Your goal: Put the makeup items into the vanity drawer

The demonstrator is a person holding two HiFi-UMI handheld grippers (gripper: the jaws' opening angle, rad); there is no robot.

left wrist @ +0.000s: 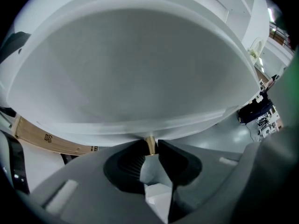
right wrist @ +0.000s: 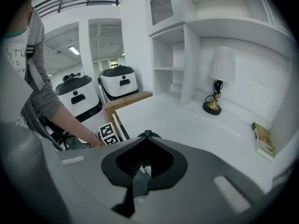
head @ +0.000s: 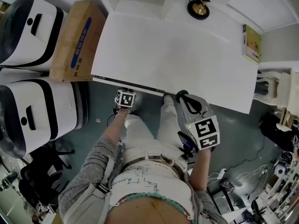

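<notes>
1. Drawer: we see its white front just under the front lip of the vanity top, flush with it. Its brass knob juts toward us.
2. Left gripper: we find the forearm stretched forward and low to the front edge, with the jaws pinched on the knob.
3. Right gripper: the elbow is bent and the gripper is held higher. Its tips sit over the front edge and aim across the top, and the jaws are pressed together with nothing between them.
4. Room: we note a broad bare stretch of top ahead, and shelves close off its back.
5. Surroundings: a lamp stands at the back and a book lies at the right edge. A carton and two white units stand to the left, and our legs stand just beside the knob.
</notes>
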